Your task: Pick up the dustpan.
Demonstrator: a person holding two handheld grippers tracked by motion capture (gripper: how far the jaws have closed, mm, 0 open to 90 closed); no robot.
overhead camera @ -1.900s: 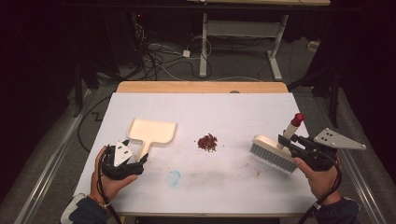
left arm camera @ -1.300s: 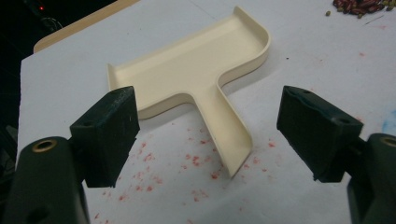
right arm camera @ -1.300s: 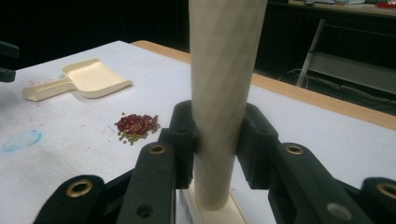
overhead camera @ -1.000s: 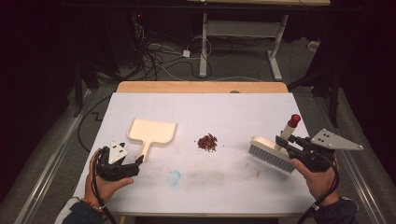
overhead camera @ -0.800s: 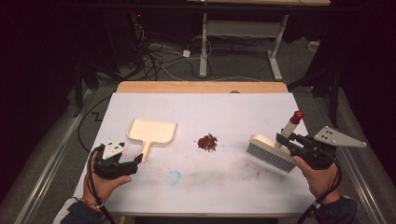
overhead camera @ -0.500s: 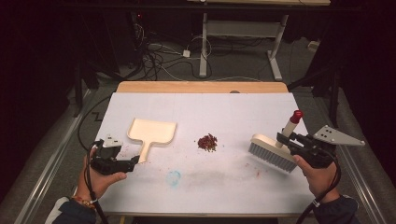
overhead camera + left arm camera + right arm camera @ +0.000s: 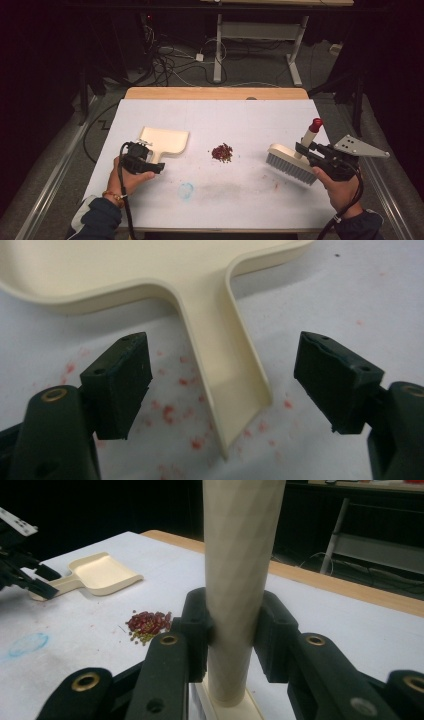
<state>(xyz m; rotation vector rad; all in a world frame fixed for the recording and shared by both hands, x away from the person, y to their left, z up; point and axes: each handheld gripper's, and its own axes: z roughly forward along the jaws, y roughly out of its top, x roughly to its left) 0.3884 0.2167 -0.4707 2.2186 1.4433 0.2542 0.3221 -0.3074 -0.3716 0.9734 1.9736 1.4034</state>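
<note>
Left gripper (image 7: 222, 385) spread wide around dustpan (image 7: 162, 142) handle, untouched, table (image 7: 250, 115) left. Right gripper (image 7: 232, 630) pinching brush (image 7: 295, 160) handle at right. Red crumbs (image 7: 222, 152) heaped mid-table between.

Each hand-held gripper is black. The left hand-held gripper (image 7: 150, 165) carries two blocky black jaws with small holes in their faces, mounted on rounded arms with brass-coloured eyelets. The right hand-held gripper (image 7: 306, 149) has brass-ringed pivots and a grey three-cornered plate (image 7: 360, 147) bearing small dark holes. A black cable trails from each unit. The person wears dark blue sleeves; a beaded bracelet (image 7: 112, 197) sits at the left sleeve's cuff.
</note>
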